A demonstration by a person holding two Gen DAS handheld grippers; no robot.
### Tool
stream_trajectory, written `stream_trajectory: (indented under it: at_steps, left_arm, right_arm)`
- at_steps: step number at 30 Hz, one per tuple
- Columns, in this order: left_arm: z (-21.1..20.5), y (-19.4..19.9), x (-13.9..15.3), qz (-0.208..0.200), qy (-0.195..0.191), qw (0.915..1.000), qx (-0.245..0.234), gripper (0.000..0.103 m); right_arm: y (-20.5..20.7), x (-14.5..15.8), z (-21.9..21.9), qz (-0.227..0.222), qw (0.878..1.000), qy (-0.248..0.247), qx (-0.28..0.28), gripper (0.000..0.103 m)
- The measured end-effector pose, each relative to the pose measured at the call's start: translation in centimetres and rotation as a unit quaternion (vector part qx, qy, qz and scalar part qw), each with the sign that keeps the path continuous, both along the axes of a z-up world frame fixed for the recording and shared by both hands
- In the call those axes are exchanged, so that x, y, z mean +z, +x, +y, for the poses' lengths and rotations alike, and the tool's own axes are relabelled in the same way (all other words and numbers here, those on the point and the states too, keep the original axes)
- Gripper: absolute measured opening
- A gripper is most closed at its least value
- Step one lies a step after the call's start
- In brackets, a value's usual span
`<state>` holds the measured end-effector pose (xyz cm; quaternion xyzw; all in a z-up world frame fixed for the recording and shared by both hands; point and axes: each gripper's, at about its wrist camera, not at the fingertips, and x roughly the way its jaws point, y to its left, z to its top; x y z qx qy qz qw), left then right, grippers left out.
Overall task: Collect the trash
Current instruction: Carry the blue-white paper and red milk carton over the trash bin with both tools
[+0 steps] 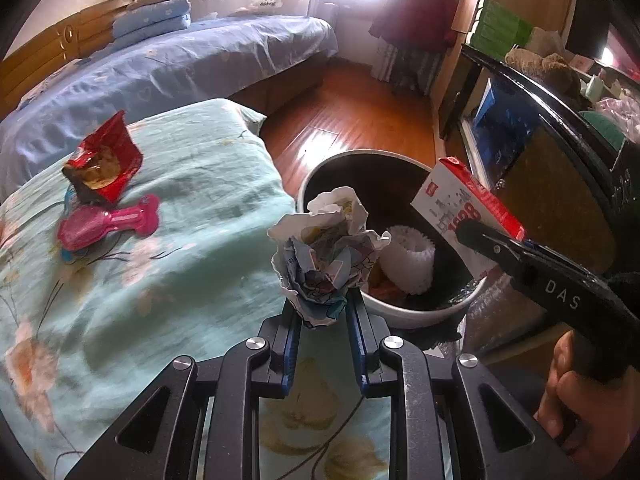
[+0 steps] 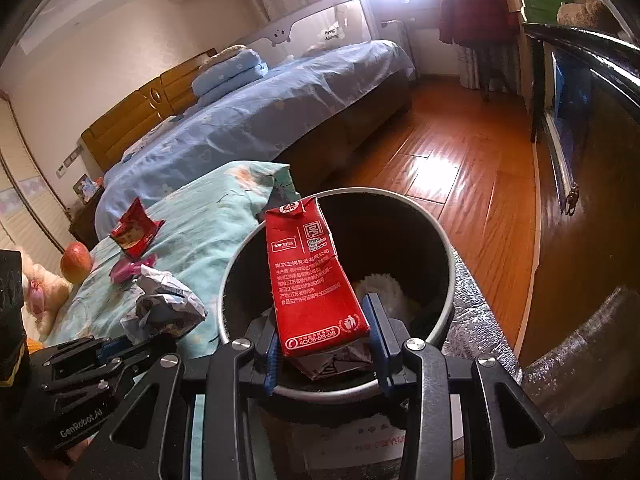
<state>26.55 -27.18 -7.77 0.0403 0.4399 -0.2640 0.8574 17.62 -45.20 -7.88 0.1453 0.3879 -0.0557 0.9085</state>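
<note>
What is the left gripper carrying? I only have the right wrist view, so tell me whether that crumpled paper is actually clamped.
Observer: Yes. The left gripper is shut on the crumpled paper, with its lower end pinched between the blue pads.
Operator: Tell me where it sits relative to the bin.
Observer: In the left wrist view it is at the near rim of the bin, beside the bed cover. It is not clearly over the opening.
Operator: Report what lies behind my milk carton in there.
Observer: A white foam net sleeve lies inside, with orange scraps beside its base.
</note>
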Motion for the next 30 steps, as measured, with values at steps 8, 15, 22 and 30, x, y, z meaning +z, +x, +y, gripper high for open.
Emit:
stream_trajectory:
  at_steps: [8, 15, 22, 30]
  left_arm:
    - [-1.8, 1.4, -0.2, 0.008, -0.002, 0.9999, -0.007, 0.021]
    - [-3.1, 2.4, -0.5, 0.011, 0.002, 0.9999, -0.010, 0.021]
    - [-4.2, 3.1, -0.7, 0.013, 0.004, 0.9998, -0.013, 0.022]
    - [-4.8, 3.5, -1.3, 0.019, 0.007, 0.9997, -0.015, 0.022]
  right_arm:
    - [1.1, -0.2, -1.4, 0.006, 1.000, 0.005, -0.009, 0.037]
    - [2.0, -0.5, -2.0, 0.012, 1.000, 0.008, -0.013, 0.037]
    - [2.4, -0.6, -2.7, 0.015, 1.000, 0.011, -0.016, 0.037]
    - [2.5, -0.9, -3.4, 0.017, 1.000, 0.015, -0.021, 0.037]
